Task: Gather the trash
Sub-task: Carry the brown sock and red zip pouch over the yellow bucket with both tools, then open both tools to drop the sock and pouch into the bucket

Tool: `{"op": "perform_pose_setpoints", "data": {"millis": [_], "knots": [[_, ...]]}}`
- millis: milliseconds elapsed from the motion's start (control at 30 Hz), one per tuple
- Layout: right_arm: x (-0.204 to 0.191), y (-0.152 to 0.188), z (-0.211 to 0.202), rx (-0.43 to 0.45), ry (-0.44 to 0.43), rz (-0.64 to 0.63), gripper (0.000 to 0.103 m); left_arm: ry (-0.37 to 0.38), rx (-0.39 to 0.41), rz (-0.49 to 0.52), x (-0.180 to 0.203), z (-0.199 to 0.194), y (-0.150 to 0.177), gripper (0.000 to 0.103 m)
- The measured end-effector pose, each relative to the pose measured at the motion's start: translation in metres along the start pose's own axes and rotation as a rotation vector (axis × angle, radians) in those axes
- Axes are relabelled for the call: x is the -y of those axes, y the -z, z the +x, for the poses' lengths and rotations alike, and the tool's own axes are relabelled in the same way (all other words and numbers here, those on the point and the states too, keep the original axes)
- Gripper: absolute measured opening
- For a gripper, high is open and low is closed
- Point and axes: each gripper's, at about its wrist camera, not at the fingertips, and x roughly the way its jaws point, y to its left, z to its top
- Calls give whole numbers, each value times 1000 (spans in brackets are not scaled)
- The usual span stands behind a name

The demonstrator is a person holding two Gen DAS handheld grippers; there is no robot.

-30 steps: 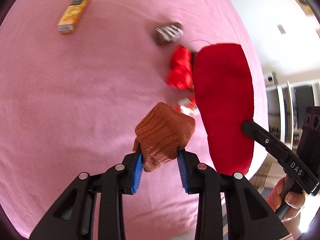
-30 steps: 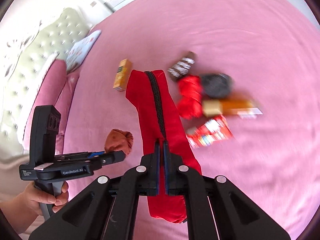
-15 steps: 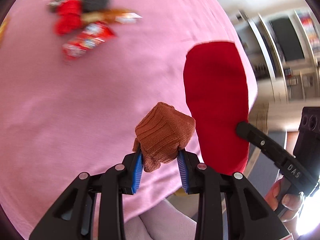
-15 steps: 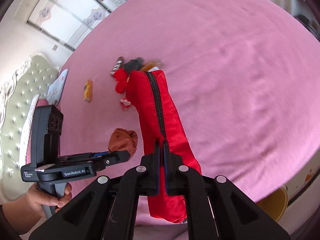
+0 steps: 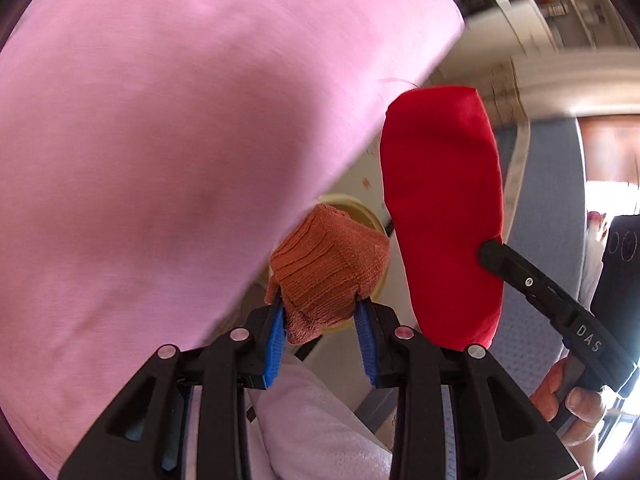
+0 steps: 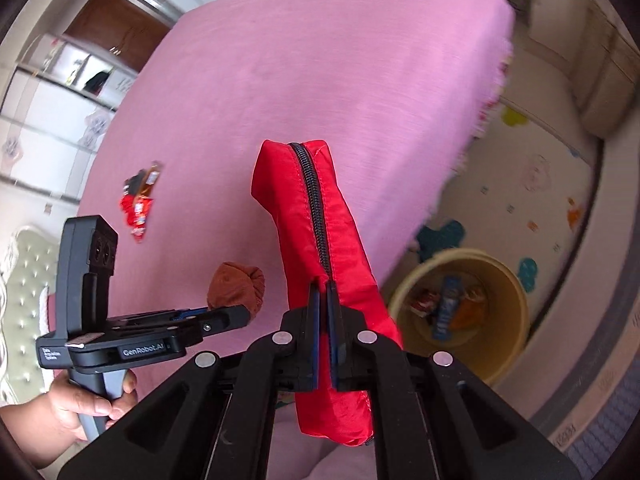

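Note:
My left gripper (image 5: 322,312) is shut on a balled-up brown knitted sock (image 5: 328,268), held past the edge of the pink bed (image 5: 180,140). The same sock (image 6: 236,286) shows in the right wrist view at the tip of the left gripper (image 6: 240,316). My right gripper (image 6: 323,288) is shut on a red zippered pouch (image 6: 316,216), which stands up from the jaws; this pouch (image 5: 444,208) hangs to the right of the sock. A yellow round bin (image 6: 460,316) with wrappers inside stands on the floor below; its rim (image 5: 360,208) peeks out behind the sock.
A small heap of red and brown wrappers (image 6: 138,200) lies far back on the bed. A patterned play mat (image 6: 532,200) covers the floor around the bin. A person's hand (image 6: 88,400) grips the left tool's handle; a pale pink sleeve or leg (image 5: 320,432) is below.
Both grippers swung away from the wrapper heap to the bed's edge, carrying the sock and the pouch. The bin and floor have come into view. Neither grip changed.

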Motion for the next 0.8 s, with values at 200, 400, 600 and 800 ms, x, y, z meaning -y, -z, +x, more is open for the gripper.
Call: {"op": "perform_pose_setpoints", "data": {"millis": [200, 400, 600, 800], "knots": [[71, 33, -3, 0, 36, 143, 4, -21, -96, 91, 50, 61, 3, 32], [133, 64, 7, 5, 35, 294, 4, -40, -170, 169, 84, 118, 8, 32], [182, 82, 36, -27, 24, 406, 28, -79, -253, 158, 96, 187, 11, 60], [205, 89, 41, -36, 48, 425, 37, -122, -292, 136, 96, 213, 8, 77]]}}
